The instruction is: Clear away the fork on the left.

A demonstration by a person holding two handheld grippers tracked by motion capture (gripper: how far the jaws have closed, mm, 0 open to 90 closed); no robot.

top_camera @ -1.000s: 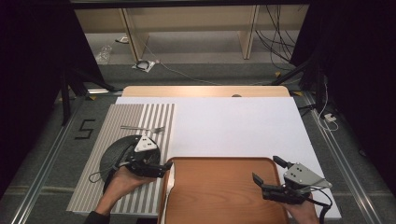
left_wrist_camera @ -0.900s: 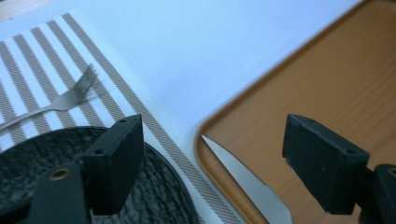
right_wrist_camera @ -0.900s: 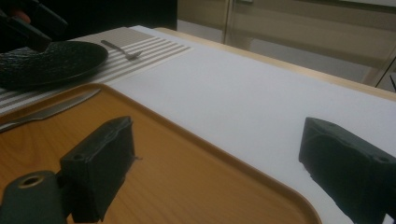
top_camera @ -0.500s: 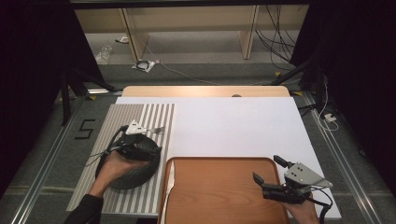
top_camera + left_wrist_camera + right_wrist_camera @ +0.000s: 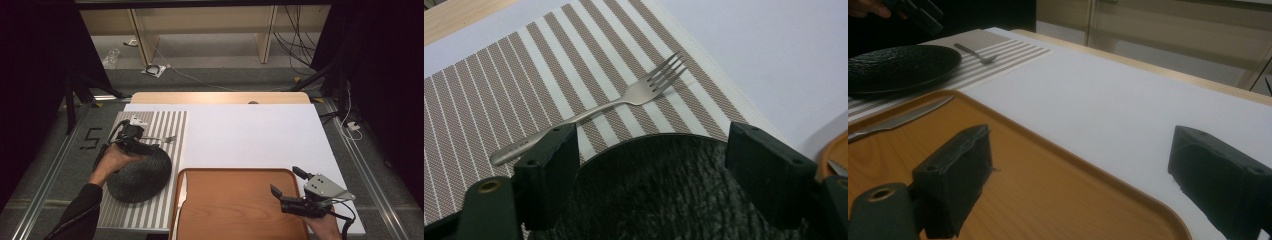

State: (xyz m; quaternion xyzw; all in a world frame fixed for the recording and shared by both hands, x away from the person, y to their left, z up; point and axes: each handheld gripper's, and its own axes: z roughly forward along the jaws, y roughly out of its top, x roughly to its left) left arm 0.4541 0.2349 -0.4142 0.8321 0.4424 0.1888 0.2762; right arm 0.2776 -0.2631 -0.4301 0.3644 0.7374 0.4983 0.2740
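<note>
**Left gripper over the black plate, fork just beyond it**

In the high view we see the left gripper (image 5: 150, 148) above the far edge of the black plate (image 5: 140, 175), which lies on the striped placemat (image 5: 165, 125) at the left side of the table. The person's left hand (image 5: 112, 160) holds the gripper from the near-left side and covers part of the plate. In the left gripper view the jaws stand wide apart, with nothing between them except the rough dark surface of the plate (image 5: 664, 190) below. We cannot tell if the jaws touch the plate or only hang over it.

The fork (image 5: 594, 112) lies flat on the placemat (image 5: 499, 90), just beyond the rim of the plate, with its tines pointing toward the white table cover (image 5: 764, 55). In the high view the fork (image 5: 162, 138) is just beside the jaws of the left gripper, on the far side of the plate.

The right gripper (image 5: 284, 192) is at the near-right corner of the wooden tray (image 5: 230, 210), well apart from the plate. In the right gripper view its jaws are also wide open and hold nothing; one jaw is over the tray (image 5: 1048, 200), the other over the white cover (image 5: 1128, 105). A knife (image 5: 898, 120) lies along the left edge of the tray, near the plate (image 5: 898, 65).
</note>
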